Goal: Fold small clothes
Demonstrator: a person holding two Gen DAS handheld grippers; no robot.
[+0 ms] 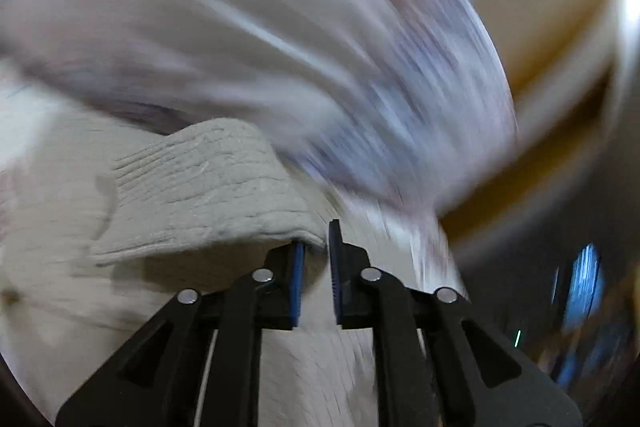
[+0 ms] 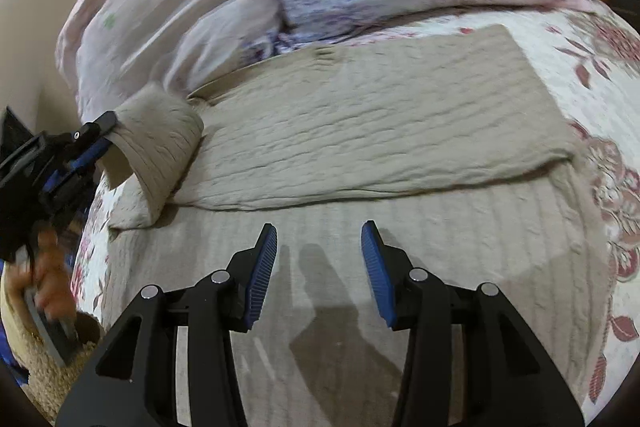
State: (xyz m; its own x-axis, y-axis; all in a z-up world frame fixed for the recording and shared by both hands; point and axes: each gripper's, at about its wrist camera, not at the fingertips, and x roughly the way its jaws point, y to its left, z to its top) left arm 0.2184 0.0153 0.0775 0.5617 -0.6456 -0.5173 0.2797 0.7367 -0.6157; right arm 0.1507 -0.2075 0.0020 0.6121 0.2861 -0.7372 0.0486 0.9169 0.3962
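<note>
Blurring smears the pillows [image 1: 280, 39] in the left wrist view, where the left hand-held gripper [image 1: 316, 259] is clamped on a lifted corner of the beige knit garment [image 1: 200, 187]. From the right wrist view, that garment [image 2: 380, 131] lies partly folded on the floral bedspread [image 2: 600, 67], long axis running left to right. The right hand-held gripper [image 2: 319, 267] hovers above it, jaws apart.

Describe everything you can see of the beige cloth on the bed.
The beige cloth is a textured, ribbed fabric lying on the flowered bedspread. Its far part is already folded over into a flat band; its near part spreads under the open right gripper. The left gripper pinches its left end and lifts it, curled, beside the pillow.
</note>
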